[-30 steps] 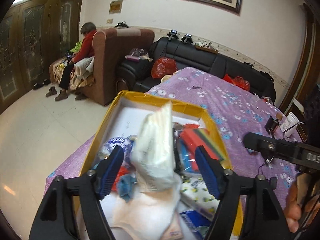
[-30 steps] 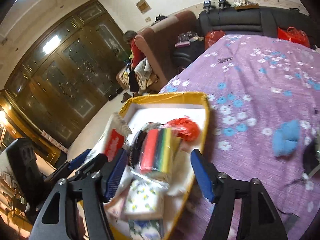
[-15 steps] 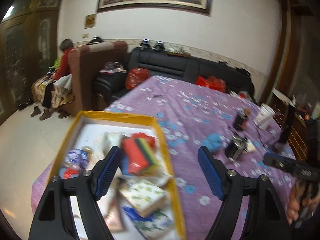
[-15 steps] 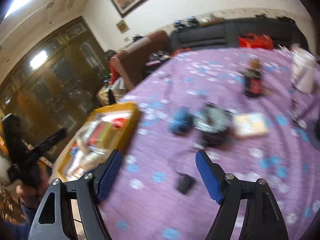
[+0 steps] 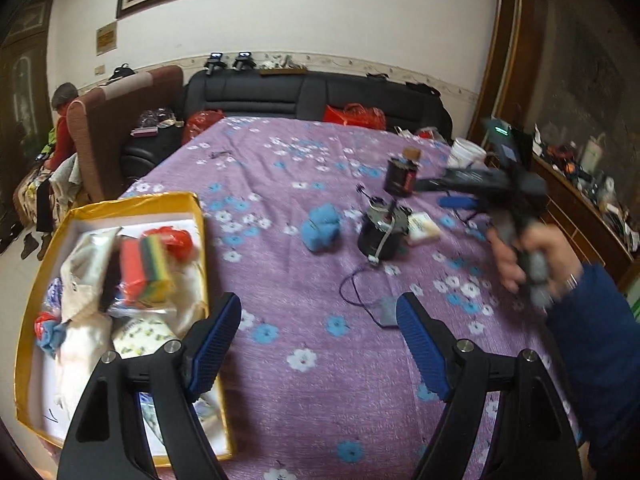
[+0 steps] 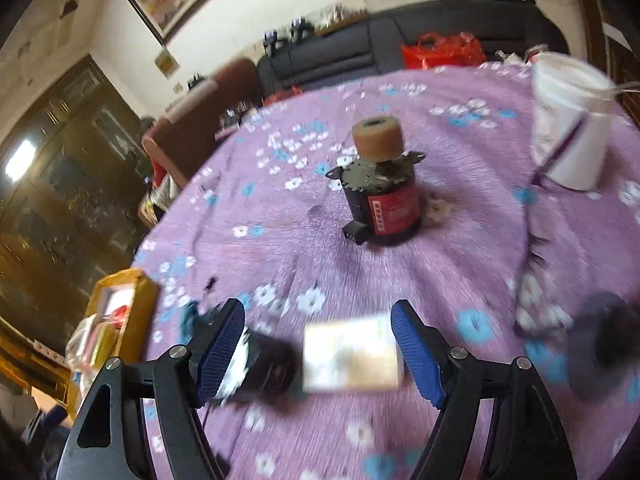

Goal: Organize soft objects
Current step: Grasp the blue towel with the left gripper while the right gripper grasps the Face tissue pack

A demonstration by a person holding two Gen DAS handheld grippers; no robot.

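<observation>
Cloth, purple with blue and white flowers (image 5: 304,280), covers the whole table, its near edge cut off by the frame. At its left corner sits the yellow box (image 5: 200,248), crowded with soft things: a striped sponge block (image 5: 146,268), a red crumpled bag (image 5: 178,240), white packets and tissue packs, some partly hidden behind the left gripper (image 5: 318,340), whose blue-padded jaws stand wide apart over bare cloth with nothing between them. Out on the cloth a blue fluffy lump (image 5: 322,228) lies loose, just beside a dark motor (image 5: 380,232) with trailing wires. The right gripper (image 6: 318,346) also stands open; a pale soft pack (image 6: 350,356), smeared by motion blur, lies on the cloth between its pads, untouched as far as the blur allows. A red-labelled motor (image 6: 384,200) stands upright beyond.
</observation>
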